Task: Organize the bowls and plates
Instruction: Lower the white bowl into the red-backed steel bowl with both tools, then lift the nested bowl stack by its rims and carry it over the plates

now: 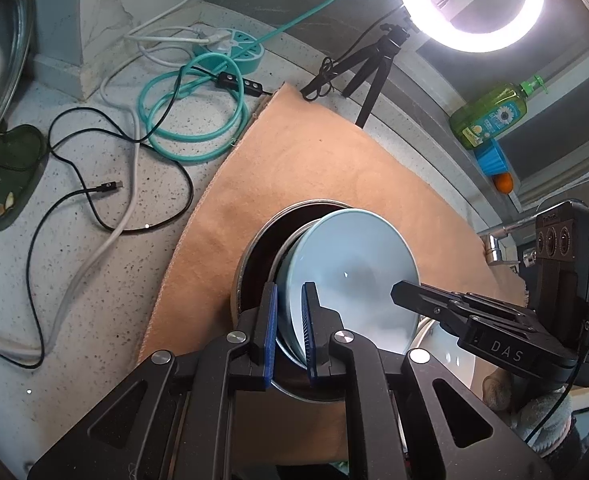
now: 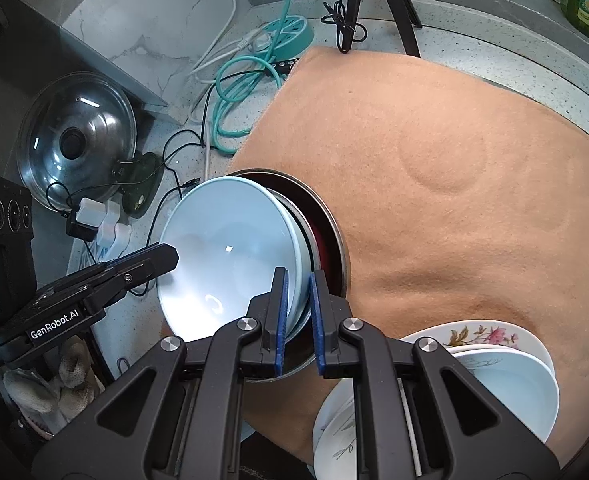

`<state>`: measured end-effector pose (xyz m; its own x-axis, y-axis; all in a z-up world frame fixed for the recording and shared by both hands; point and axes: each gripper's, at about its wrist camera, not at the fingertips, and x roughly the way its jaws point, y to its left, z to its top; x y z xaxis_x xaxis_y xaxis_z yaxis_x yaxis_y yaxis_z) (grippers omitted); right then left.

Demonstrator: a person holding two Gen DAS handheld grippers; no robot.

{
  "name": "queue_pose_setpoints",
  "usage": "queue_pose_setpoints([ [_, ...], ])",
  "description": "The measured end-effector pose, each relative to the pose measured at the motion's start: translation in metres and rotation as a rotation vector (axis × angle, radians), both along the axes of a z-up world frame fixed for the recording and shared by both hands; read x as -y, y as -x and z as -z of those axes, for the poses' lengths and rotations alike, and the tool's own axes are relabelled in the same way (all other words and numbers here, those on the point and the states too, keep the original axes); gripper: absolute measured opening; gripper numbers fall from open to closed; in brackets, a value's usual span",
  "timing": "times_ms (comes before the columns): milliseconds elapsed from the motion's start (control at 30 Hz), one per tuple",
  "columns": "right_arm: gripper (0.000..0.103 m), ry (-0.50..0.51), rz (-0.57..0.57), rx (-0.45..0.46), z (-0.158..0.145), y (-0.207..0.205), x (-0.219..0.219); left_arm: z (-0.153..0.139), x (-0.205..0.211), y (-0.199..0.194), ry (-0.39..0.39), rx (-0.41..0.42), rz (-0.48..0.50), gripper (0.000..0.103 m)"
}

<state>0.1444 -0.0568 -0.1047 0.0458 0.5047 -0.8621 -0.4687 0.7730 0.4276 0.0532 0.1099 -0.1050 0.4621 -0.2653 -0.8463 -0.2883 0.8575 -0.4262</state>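
A pale blue bowl (image 1: 358, 264) (image 2: 230, 248) leans tilted inside a steel bowl (image 1: 254, 248) (image 2: 334, 236) with a dark red inside, on an orange cloth (image 1: 314, 160) (image 2: 454, 160). A second pale rim shows just under the blue bowl. My left gripper (image 1: 290, 292) (image 2: 170, 258) is shut on the bowl's near rim in the left wrist view. My right gripper (image 2: 299, 276) (image 1: 398, 290) is shut on the opposite rim. A stack of plates (image 2: 506, 392) (image 1: 450, 356), with a floral plate (image 2: 486, 336) among them, lies on the cloth by the right gripper.
Loose cables (image 1: 94, 184) and a teal power strip (image 1: 238, 48) (image 2: 290, 34) lie on the speckled counter left of the cloth. A ring light (image 1: 470, 4) on a tripod stands behind it. A pot lid (image 2: 78, 140) leans at the left. Green dish soap (image 1: 490, 114) and a faucet (image 1: 494, 244) are at the right.
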Motion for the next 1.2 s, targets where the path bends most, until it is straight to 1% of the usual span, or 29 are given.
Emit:
queue_pose_setpoints([
  [367, 0.012, 0.008, -0.009, 0.006, 0.001, -0.001, -0.003, 0.004, -0.001, -0.003, 0.001, -0.007, -0.001, 0.010],
  [600, 0.012, 0.005, -0.012, 0.003, 0.000, -0.002, -0.001, -0.005, -0.002, -0.002, -0.014, 0.008, -0.002, 0.010],
  [667, 0.014, 0.005, -0.013, 0.011, -0.002, -0.002, 0.000, -0.008, -0.002, -0.002, -0.026, 0.014, -0.002, 0.010],
  [700, 0.015, 0.003, -0.011, 0.014, -0.003, -0.003, 0.002, -0.009, -0.002, -0.001, -0.029, 0.017, -0.004, 0.010],
  [767, 0.024, -0.012, -0.003, 0.012, -0.007, -0.004, 0.006, -0.012, -0.004, 0.002, -0.039, 0.025, -0.009, 0.011],
  [800, 0.024, -0.021, 0.001, 0.013, -0.010, -0.004, 0.009, -0.013, -0.005, 0.003, -0.043, 0.029, -0.013, 0.011],
  [1000, 0.024, -0.067, 0.048, 0.027, -0.023, -0.007, 0.029, -0.015, -0.015, 0.015, -0.053, 0.044, -0.047, 0.011],
  [1200, 0.024, -0.086, 0.092, 0.001, -0.016, -0.012, 0.046, -0.006, -0.024, 0.020, -0.024, 0.027, -0.064, 0.011],
])
